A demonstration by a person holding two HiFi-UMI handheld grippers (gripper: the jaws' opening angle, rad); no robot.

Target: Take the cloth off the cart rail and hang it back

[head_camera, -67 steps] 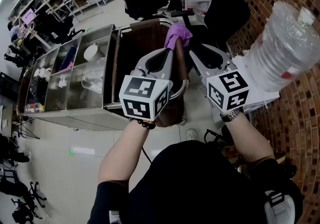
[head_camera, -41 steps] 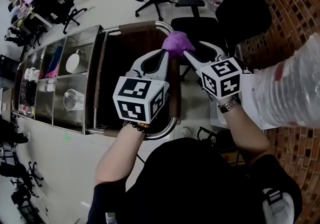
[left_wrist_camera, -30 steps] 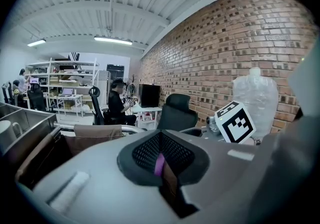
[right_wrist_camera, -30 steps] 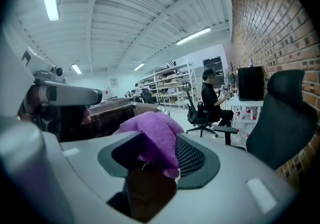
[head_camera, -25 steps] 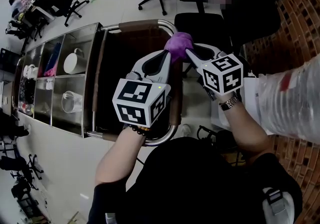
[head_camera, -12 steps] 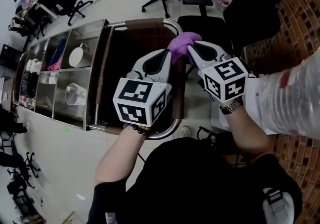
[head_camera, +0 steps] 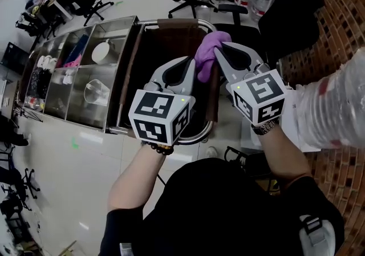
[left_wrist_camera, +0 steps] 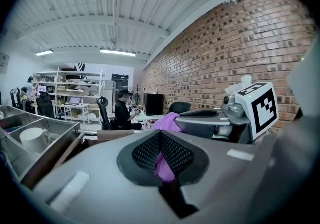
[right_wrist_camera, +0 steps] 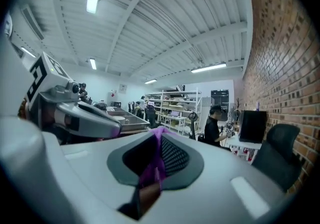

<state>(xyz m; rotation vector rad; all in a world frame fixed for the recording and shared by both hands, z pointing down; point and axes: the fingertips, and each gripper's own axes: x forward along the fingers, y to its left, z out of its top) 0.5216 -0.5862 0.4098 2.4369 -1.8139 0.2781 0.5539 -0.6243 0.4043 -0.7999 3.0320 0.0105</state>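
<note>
One long steel cart with open compartments [head_camera: 77, 119] fills the left and middle of the head view. Its tubular rail wrapped in brown [head_camera: 178, 21] loops round the dark end section below the hands. Over that section the left claw [head_camera: 193, 65] and the right claw [head_camera: 222, 49] meet almost tip to tip, each closed on the small bunched purple cloth [head_camera: 208, 49]. The left gripper view shows purple fabric pinched between its mesh pads. The right claw's jaws have just been closing, with a fold of the same cloth caught between them. The cloth appears lifted off the rail and held above it.

Each grip seems to take only a thin fold. If the hands pull apart unevenly while spreading it, the fabric could slip from one claw and drop into the cart or onto the floor. Left bunched like this, it would likely sit on the rail as a lump and slide off.

The crumpled cloth has no firm shape, but its longer run slants from the right claw's tips down towards the left claw, with the loose end pointing down at the cart
</note>
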